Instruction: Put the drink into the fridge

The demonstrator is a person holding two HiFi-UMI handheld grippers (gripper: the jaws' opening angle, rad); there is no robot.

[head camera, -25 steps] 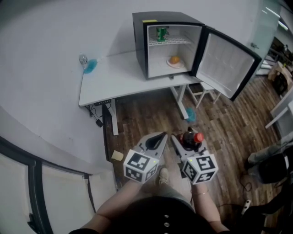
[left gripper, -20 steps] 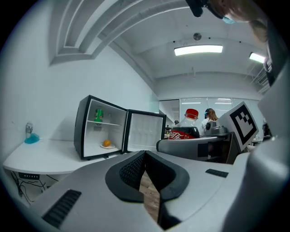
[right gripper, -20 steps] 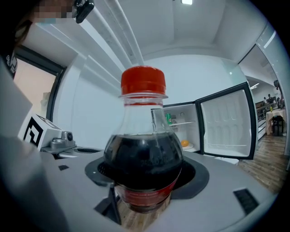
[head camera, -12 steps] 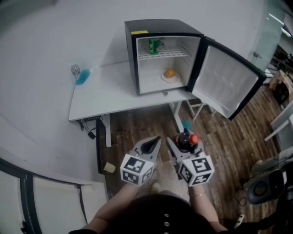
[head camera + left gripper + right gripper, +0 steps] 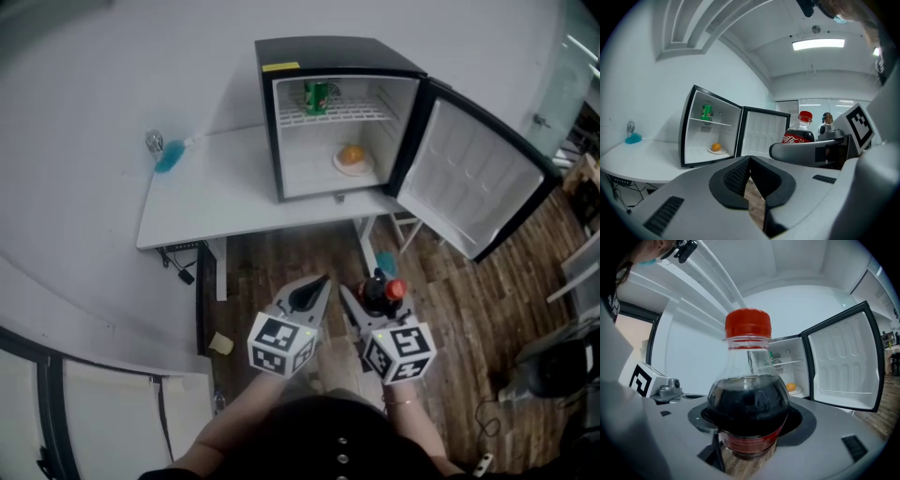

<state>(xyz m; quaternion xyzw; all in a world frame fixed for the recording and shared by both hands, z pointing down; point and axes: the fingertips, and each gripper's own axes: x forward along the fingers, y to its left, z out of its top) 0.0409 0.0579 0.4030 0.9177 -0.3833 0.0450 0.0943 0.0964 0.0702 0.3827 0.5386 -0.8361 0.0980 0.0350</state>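
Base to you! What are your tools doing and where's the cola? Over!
Right tool shut on cola bottle, upright. Left tool shut, empty. Fridge open ahead on table. Nothing seen in the way.

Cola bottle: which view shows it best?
Right gripper view: the cola bottle fills the frame, close and sharp, held in the right hand-held gripper. Left gripper view shows its upper half; head view only its top.
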